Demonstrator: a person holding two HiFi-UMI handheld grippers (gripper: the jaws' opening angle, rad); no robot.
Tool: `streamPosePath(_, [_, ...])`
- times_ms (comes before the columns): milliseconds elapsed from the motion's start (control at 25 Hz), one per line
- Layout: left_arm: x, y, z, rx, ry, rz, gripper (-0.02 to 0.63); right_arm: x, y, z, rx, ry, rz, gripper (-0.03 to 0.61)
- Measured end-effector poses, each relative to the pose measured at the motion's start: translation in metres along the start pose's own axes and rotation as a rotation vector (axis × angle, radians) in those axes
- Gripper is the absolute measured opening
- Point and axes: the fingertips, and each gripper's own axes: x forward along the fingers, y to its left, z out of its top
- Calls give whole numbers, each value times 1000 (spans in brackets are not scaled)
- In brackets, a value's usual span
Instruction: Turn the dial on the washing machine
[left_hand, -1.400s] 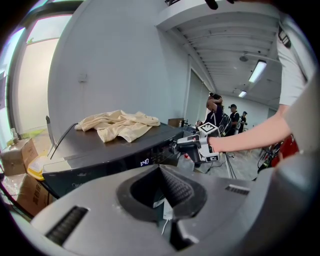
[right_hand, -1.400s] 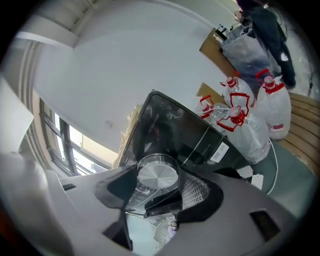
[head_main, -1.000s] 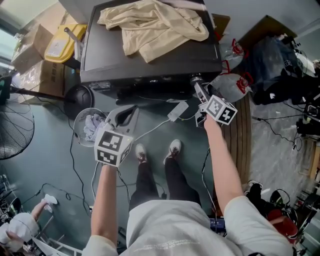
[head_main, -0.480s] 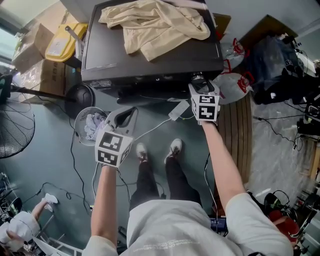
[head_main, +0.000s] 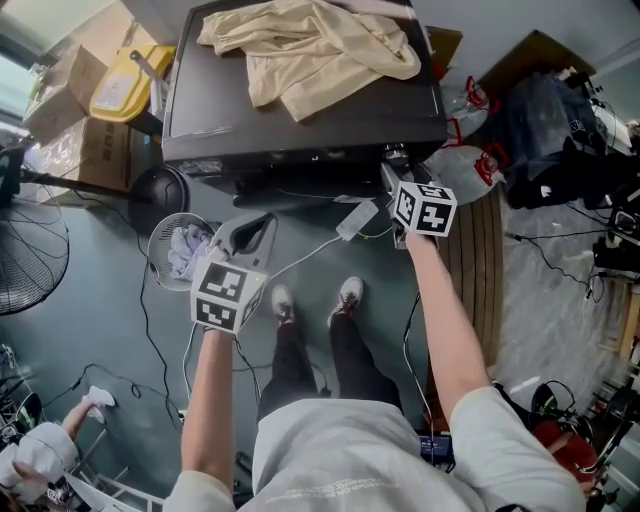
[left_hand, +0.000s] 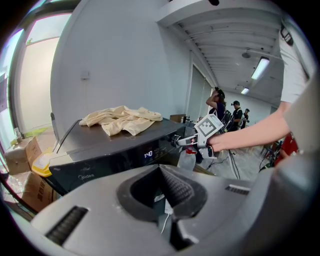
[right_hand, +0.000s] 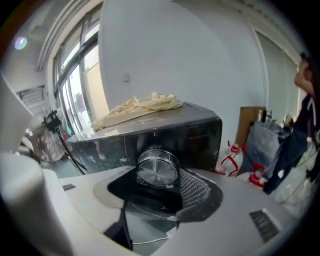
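Contact comes first: with your right gripper (head_main: 393, 170) wide around the round chrome dial (right_hand: 158, 169) at the right end of the dark grey washing machine (head_main: 300, 130) front, jaws lately closing but not clearly pinching, seat both pads squarely on its rim before rolling.

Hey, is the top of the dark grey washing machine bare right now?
No, a crumpled beige cloth lies spread across the flat top of the dark grey washing machine.
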Motion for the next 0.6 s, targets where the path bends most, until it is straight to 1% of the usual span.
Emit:
streamPosePath(80, [1, -2, 1, 0, -1, -2, 12, 0, -1, 0, 111, -1, 57, 270])
streamPosePath(160, [1, -3, 1, 1, -3, -4, 12, 0, -3, 0, 175, -2, 86, 271])
streamPosePath(600, [0, -3, -1, -10, 2, -9, 12, 0, -3, 1, 404, 34, 203, 272])
